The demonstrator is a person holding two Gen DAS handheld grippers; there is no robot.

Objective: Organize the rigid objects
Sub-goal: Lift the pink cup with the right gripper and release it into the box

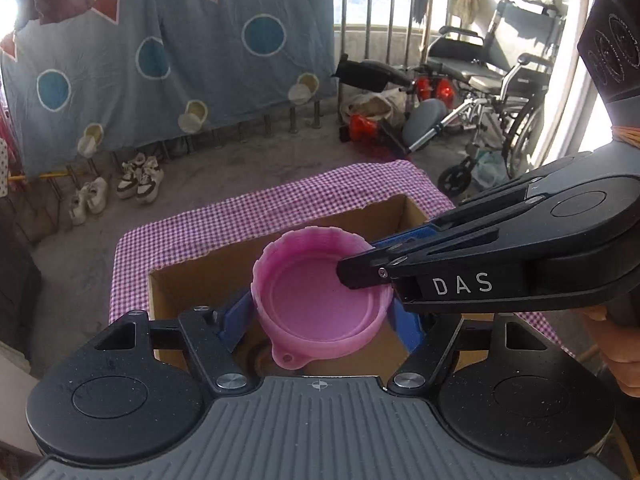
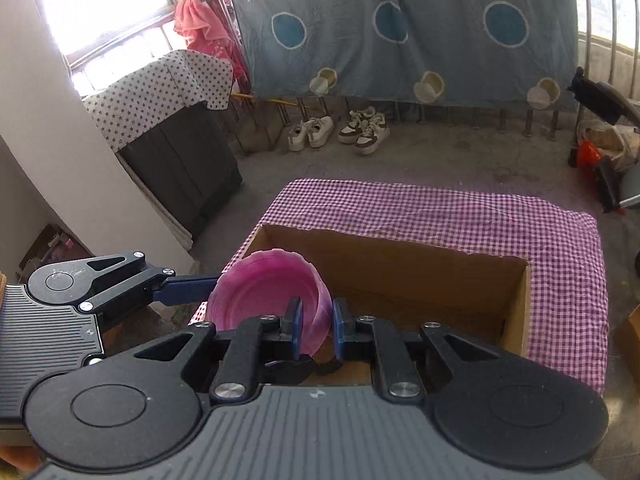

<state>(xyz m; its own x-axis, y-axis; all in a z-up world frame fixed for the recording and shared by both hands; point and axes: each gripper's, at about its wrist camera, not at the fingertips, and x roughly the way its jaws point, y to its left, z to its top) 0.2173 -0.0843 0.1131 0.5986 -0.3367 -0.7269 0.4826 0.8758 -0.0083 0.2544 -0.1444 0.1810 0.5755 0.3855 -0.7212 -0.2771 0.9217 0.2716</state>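
Both units on the pink bowl [image 1: 320, 300], held in the air above the cardboard box [image 2: 400, 264]. Left hand-held gripper [image 1: 320, 312] had its blue fingers [image 1: 236, 320] spread wide across the bowl's outer wall, one each side, pads against it. Right hand-held gripper [image 2: 316, 328] was nearly closed, pinching the bowl's rim wall between its blue pads [image 2: 297, 328], one pad inside the bowl and one outside. Bowl was tilted, mouth facing the left camera, small hanging tab [image 1: 286, 358] at the low edge. Box sat open-topped on the tabletop under a purple checked cloth [image 2: 480, 216]; its contents below the bowl were too hidden to identify. Beyond the box: shoes [image 2: 340, 130] on the floor, blue patterned sheet [image 2: 400, 28] hung on the railing, wheelchair [image 1: 492, 92] to the box's far right.
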